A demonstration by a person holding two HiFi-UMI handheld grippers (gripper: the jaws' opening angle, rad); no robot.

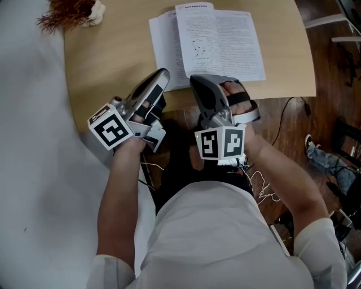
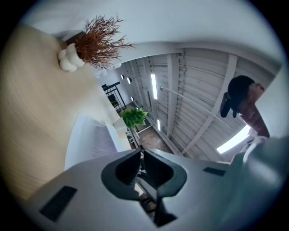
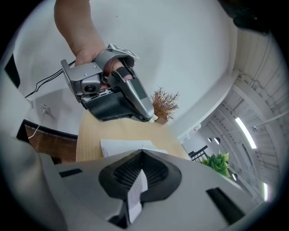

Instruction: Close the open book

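Left to right: your left gripper (image 1: 163, 73), claw pressed together on nothing, hovers at the near left corner of the open book (image 1: 217, 42) on the table (image 1: 107, 62); your right gripper (image 1: 195, 80) pinches a printed page (image 3: 135, 191) at the near edge, just right of the spine. The step in hand appears to be lifting the right half; next, swing it over the spine, with the left gripper drawn clear. Bare table lies left as far as the dried sprig (image 1: 73, 12); rightward, the book sits near the table's edge.
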